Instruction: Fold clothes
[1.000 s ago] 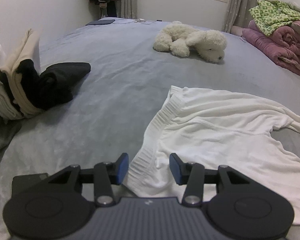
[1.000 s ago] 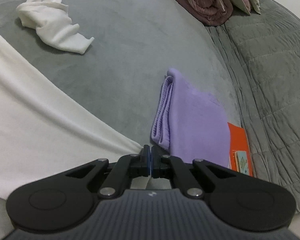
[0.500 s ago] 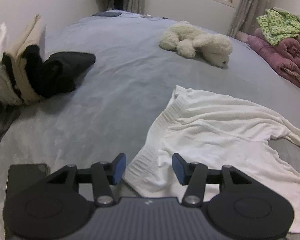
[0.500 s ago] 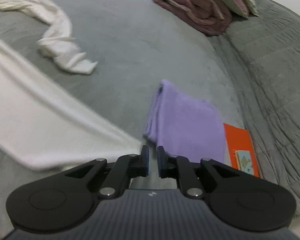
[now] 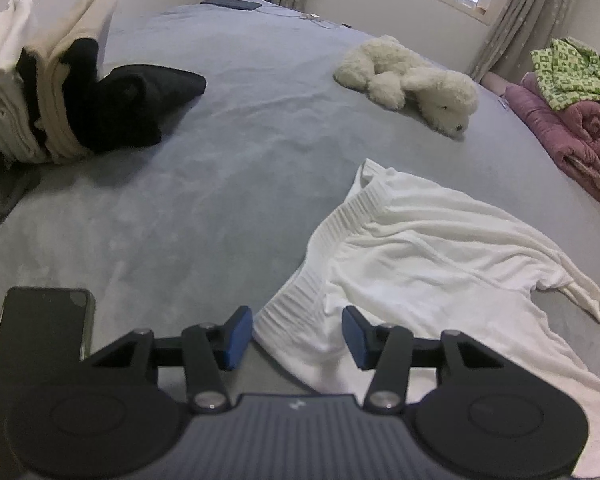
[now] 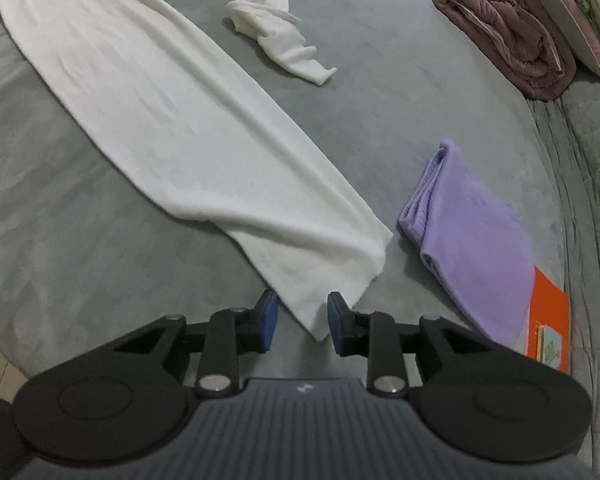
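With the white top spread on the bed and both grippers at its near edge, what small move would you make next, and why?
Probably draw the right gripper back from the white top: its jaws are opening, the corner lies loose between them, unpinched. The left gripper stands open over the ribbed hem. The sleeve lies crumpled beside the body, so straightening it looks next.
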`<control>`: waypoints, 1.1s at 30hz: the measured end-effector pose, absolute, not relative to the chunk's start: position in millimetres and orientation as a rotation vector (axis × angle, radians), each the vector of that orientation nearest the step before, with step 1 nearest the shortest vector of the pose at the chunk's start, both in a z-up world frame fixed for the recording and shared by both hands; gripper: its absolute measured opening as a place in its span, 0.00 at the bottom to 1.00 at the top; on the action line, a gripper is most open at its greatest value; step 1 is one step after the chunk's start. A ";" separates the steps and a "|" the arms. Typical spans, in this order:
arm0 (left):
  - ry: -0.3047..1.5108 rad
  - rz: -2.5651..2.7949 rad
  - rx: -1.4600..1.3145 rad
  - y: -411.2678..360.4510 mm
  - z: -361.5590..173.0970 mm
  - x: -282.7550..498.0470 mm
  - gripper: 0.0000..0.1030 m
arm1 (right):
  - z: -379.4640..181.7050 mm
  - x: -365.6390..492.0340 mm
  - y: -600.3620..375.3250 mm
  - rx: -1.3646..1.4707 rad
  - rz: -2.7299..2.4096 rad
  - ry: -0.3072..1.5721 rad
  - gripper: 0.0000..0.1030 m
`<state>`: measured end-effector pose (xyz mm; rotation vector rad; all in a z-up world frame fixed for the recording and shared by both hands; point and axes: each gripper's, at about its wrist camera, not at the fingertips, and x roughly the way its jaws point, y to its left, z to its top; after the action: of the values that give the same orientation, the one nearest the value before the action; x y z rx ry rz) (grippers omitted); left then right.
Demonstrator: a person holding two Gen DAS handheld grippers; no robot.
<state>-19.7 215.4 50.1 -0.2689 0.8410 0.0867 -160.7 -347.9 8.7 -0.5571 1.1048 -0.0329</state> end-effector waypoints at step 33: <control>0.745 0.061 -0.350 249.0 72.2 -31.6 0.05 | 42.5 -198.1 -364.1 -0.513 -0.151 0.920 0.00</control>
<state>-31.6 249.0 72.2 -0.3498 0.7448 0.0607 -198.1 -364.1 42.5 -0.5125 0.9196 -0.1512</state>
